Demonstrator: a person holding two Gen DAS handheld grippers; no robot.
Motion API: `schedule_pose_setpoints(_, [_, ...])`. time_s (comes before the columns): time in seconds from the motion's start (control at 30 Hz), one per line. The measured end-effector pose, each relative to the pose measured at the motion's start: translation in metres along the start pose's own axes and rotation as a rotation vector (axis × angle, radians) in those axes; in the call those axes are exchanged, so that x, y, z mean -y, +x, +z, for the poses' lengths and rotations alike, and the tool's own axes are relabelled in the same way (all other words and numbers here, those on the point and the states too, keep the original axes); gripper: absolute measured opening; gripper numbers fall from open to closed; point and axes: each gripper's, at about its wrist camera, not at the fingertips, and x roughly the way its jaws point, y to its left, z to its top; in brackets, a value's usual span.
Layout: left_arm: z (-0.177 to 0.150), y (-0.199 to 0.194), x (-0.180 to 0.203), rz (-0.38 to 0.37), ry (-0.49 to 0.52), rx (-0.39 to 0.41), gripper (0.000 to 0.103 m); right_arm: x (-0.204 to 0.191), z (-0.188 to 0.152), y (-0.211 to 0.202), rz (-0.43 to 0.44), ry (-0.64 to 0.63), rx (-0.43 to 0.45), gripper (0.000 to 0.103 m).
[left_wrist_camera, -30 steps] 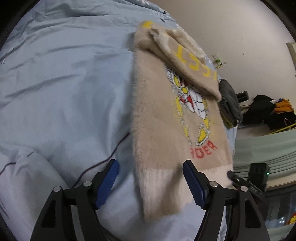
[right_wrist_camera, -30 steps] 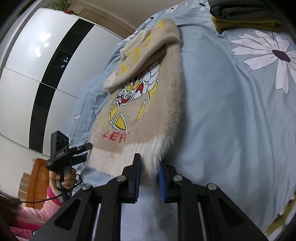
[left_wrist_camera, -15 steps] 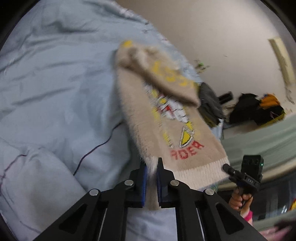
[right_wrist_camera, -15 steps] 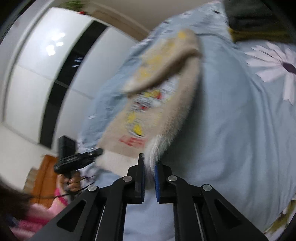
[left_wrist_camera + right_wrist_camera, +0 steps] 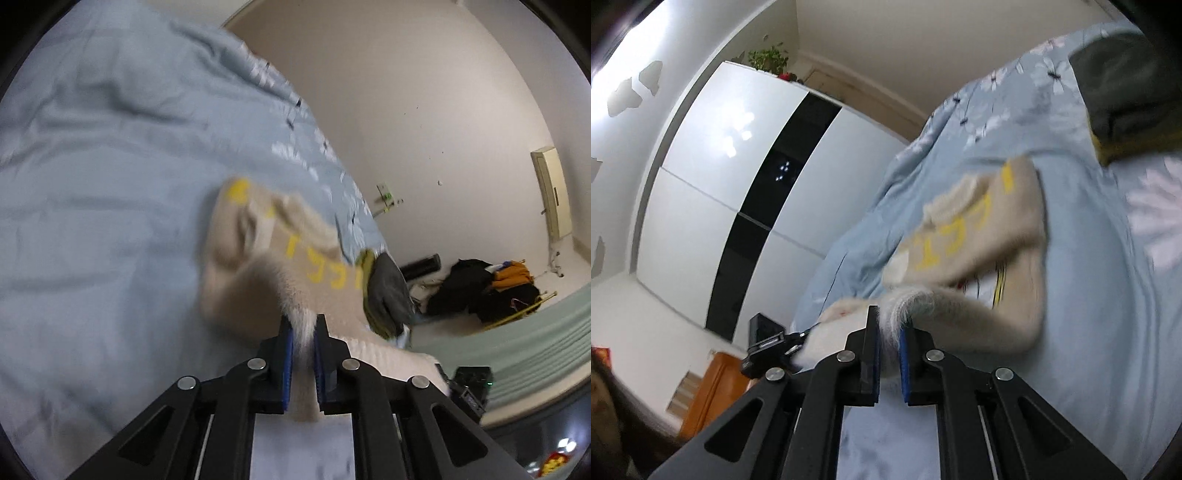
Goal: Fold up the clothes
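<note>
A fuzzy beige sweater (image 5: 258, 266) with yellow letters and a cream hem lies on the light blue bed cover (image 5: 92, 184). My left gripper (image 5: 302, 343) is shut on the left corner of the cream hem and holds it lifted above the bed. In the right wrist view my right gripper (image 5: 889, 332) is shut on the other hem corner of the sweater (image 5: 990, 236). The hem end curls up and over towards the collar end, which still rests on the bed cover (image 5: 1089, 332). The picture on the sweater's front is mostly hidden.
A folded pile of grey and mustard clothes (image 5: 388, 291) sits on the bed beyond the sweater, also in the right wrist view (image 5: 1123, 110). Dark and orange clothes (image 5: 491, 284) lie on the floor by the wall. A white and black wardrobe (image 5: 738, 192) stands left.
My left gripper closed on the hem corner, the right one tightened on its corner. Both then lifted the hem end up and carried it towards the collar end.
</note>
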Motion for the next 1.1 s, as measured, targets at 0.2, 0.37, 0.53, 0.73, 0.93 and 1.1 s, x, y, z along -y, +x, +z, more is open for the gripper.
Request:
schedule_pose_setpoints(0.2, [0.049, 0.051, -0.005, 0.009, -0.062, 0.011, 0.014, 0.012, 0.052, 0.035, -0.122, -0.029, 0.009, 0.008])
schedule_pose_setpoints(0.37, [0.076, 0.093, -0.019, 0.04, -0.121, 0.005, 0.014, 0.038, 0.089, 0.065, -0.168, 0.019, 0.004, 0.009])
schedule_pose_setpoints(0.53, [0.087, 0.109, -0.038, -0.002, -0.198, 0.026, 0.042, 0.066, 0.111, 0.084, -0.16, 0.105, 0.01, 0.012])
schedule_pose_setpoints(0.73, [0.081, 0.098, -0.052, -0.023, -0.224, 0.068, 0.061, 0.079, 0.117, 0.08, -0.141, 0.144, 0.068, 0.025])
schedule_pose_setpoints(0.93, [0.073, 0.108, -0.045, 0.07, -0.122, 0.035, 0.061, 0.087, 0.109, 0.073, -0.219, 0.142, 0.045, 0.027])
schedule_pose_setpoints(1.1, [0.063, 0.122, -0.036, 0.171, -0.026, -0.001, 0.06, 0.095, 0.094, 0.09, -0.296, 0.131, -0.036, 0.027])
